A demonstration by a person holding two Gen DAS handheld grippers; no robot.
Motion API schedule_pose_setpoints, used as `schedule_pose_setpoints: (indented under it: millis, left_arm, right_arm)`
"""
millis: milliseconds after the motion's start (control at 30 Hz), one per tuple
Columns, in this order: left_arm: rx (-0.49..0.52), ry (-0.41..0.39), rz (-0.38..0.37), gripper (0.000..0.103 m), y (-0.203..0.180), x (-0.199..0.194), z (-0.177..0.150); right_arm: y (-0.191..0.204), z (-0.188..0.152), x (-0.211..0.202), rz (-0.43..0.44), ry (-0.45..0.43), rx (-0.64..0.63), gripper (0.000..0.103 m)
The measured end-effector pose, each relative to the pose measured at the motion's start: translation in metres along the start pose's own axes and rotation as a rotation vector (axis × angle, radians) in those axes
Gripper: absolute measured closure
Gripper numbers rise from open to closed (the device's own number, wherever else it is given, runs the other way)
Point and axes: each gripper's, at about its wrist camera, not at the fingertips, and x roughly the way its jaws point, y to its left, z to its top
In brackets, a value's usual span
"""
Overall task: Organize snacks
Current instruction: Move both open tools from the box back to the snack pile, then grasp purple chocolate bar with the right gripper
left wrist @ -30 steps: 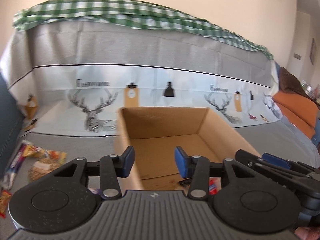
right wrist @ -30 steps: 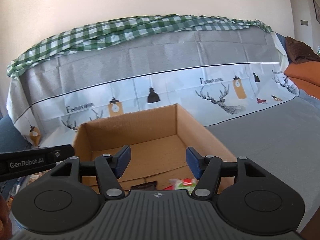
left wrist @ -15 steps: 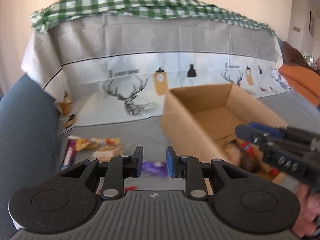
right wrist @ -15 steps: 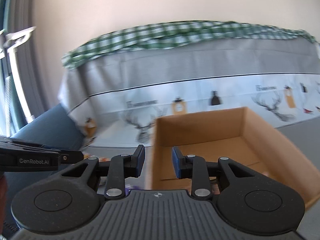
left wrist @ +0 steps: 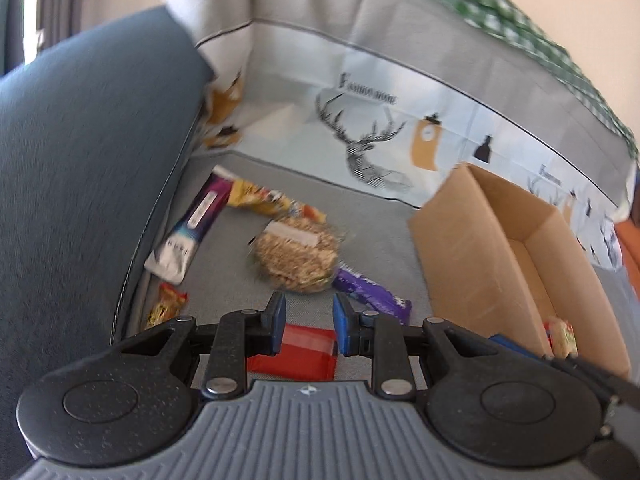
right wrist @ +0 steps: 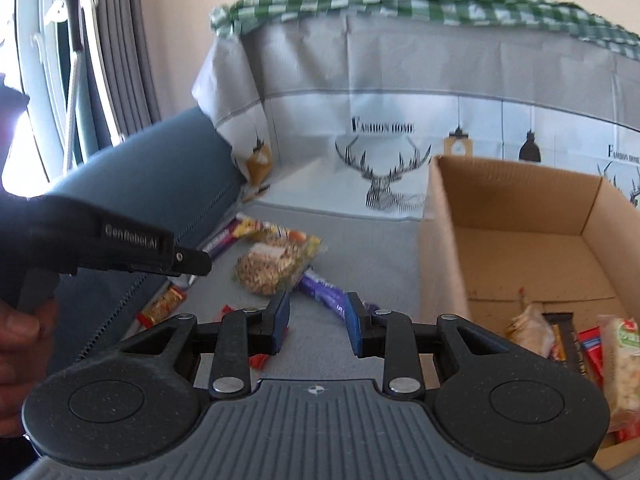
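Loose snacks lie on the grey sofa seat: a red packet (left wrist: 296, 350), a purple bar (left wrist: 370, 298), a round bag of oat-coloured crackers (left wrist: 296, 258), a yellow packet (left wrist: 264, 200), a long purple-and-white bar (left wrist: 192, 228) and a small red-yellow packet (left wrist: 166, 308). My left gripper (left wrist: 308, 326) is open and empty just above the red packet. My right gripper (right wrist: 316, 324) is open and empty above the purple bar (right wrist: 324, 294). The cardboard box (right wrist: 444, 248) on the right holds several snacks (right wrist: 560, 340).
A blue sofa armrest (left wrist: 80, 168) rises on the left. A deer-print cloth (left wrist: 360, 120) covers the sofa back. The left gripper's body (right wrist: 100, 240) crosses the right wrist view at the left. An orange cushion (left wrist: 630, 248) lies beyond the box.
Both grippers swung left from over the box to above the loose snacks on the seat. Both jaws have widened a little from half a second ago.
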Motion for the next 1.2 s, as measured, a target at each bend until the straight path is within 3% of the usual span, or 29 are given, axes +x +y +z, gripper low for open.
schedule_pose_setpoints:
  millis: [167, 267, 367, 433, 633, 867, 1000, 1067, 1133, 1200]
  left_arm:
    - [-0.052, 0.009, 0.045, 0.074, 0.012, 0.007, 0.003]
    - [-0.083, 0.0, 0.064, 0.074, 0.017, 0.007, 0.004]
    - [-0.102, -0.006, 0.073, 0.072, 0.02, 0.006, 0.004]
    - [-0.104, -0.016, 0.079, 0.072, 0.021, 0.005, 0.005]
    - [-0.11, -0.006, 0.086, 0.071, 0.019, 0.011, 0.007]
    - [-0.096, 0.0, 0.109, 0.068, 0.015, 0.015, 0.007]
    - [-0.097, -0.001, 0.116, 0.068, 0.017, 0.016, 0.007]
    - [-0.106, 0.001, 0.117, 0.068, 0.018, 0.016, 0.008]
    - [-0.105, -0.002, 0.116, 0.068, 0.017, 0.016, 0.008]
    - [-0.098, -0.003, 0.117, 0.068, 0.016, 0.016, 0.008]
  right_arm:
    - [0.012, 0.001, 0.024, 0.001, 0.038, -0.01, 0.067]
    - [0.023, 0.006, 0.043, -0.021, 0.032, -0.044, 0.056]
    - [0.031, 0.013, 0.064, -0.057, 0.02, -0.096, 0.054]
    - [0.032, 0.019, 0.078, -0.087, 0.013, -0.126, 0.041]
    - [0.031, 0.021, 0.124, -0.097, 0.102, -0.191, 0.023]
    - [0.024, 0.013, 0.158, -0.127, 0.184, -0.203, 0.021]
    - [0.016, 0.004, 0.168, -0.109, 0.272, -0.144, 0.032]
    - [0.014, 0.002, 0.168, -0.085, 0.293, -0.126, 0.048]
    - [0.015, 0.001, 0.165, -0.054, 0.297, -0.115, 0.078]
    - [0.016, 0.001, 0.161, -0.04, 0.295, -0.095, 0.085]
